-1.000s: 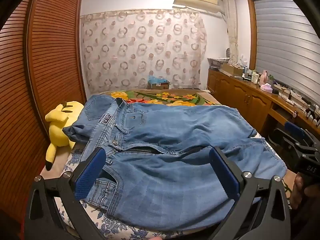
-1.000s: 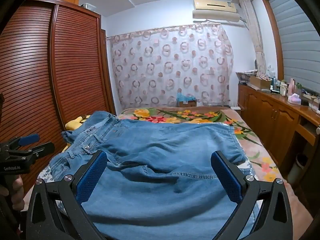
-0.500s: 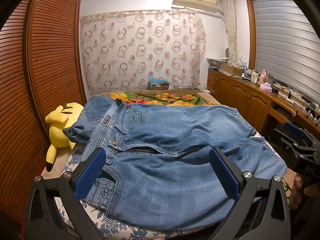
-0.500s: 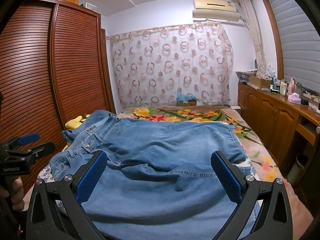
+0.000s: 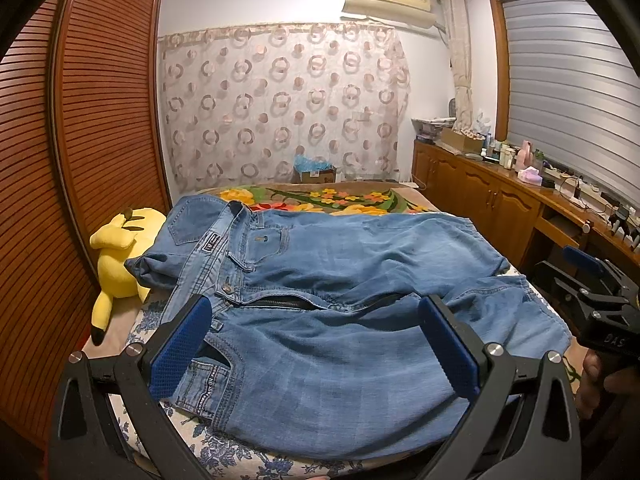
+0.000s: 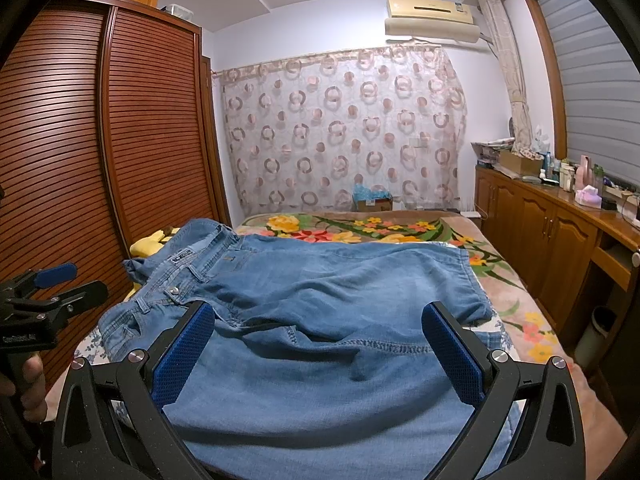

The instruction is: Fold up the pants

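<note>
Light blue jeans (image 5: 340,276) lie spread across the bed, waistband to the left, zipper open, legs running right. They also show in the right wrist view (image 6: 320,320). My left gripper (image 5: 316,336) is open and empty, held above the near waistband and near leg. My right gripper (image 6: 320,344) is open and empty, above the near leg toward the hem. The right gripper also shows at the right edge of the left wrist view (image 5: 592,292). The left gripper shows at the left edge of the right wrist view (image 6: 44,300).
The bed has a floral blanket (image 5: 320,198). A yellow plush toy (image 5: 120,256) lies by the wooden wardrobe (image 5: 92,140) on the left. A wooden cabinet (image 5: 500,200) with bottles runs along the right. A curtain (image 5: 280,104) hangs at the far end.
</note>
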Demonstrator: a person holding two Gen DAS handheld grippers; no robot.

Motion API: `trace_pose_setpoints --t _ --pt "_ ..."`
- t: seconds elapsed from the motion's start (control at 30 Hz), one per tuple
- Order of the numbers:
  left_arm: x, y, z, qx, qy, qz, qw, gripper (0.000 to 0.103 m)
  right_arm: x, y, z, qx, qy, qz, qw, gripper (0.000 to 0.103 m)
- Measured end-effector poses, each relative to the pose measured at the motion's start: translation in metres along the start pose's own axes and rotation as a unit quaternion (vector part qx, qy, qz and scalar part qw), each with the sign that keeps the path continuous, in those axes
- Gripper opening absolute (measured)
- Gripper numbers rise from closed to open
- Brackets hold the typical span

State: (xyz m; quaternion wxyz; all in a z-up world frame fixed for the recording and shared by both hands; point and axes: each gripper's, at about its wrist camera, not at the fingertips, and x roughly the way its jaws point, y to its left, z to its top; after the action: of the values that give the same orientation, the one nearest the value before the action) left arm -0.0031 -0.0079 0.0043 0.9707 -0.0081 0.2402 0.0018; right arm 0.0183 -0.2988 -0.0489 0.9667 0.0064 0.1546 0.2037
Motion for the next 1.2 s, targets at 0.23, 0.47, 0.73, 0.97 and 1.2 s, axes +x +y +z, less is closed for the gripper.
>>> trace_pose_setpoints --t 0.23,0.47,0.73,0.97,1.2 --pt "-0.0002 0.0009 -0.0003 0.0 -0.002 0.001 1.0 0.103 0.0002 -0.0001 -0.0003 0.0 0.0 0.0 1.0 0.103" --pt "-0.001 -0.0002 -0.0001 0.0 -0.002 0.0 1.0 0.103 -0.0006 -0.0006 -0.0008 0.0 -0.001 0.001 1.0 0.103" --pt "-0.0014 -0.0003 -0.0005 0.001 -0.004 0.001 1.0 0.103 -0.0021 -0.0007 0.0 0.0 -0.001 0.001 1.0 0.103" --pt "-0.0015 -0.0004 -0.0007 0.001 -0.005 0.0 1.0 0.103 -0.0023 -0.0008 0.001 0.0 -0.002 0.001 1.0 0.103" --pt "-0.0018 -0.0006 -0.0009 0.002 -0.005 0.001 1.0 0.103 -0.002 -0.0009 0.0011 0.0 -0.002 0.001 1.0 0.103"
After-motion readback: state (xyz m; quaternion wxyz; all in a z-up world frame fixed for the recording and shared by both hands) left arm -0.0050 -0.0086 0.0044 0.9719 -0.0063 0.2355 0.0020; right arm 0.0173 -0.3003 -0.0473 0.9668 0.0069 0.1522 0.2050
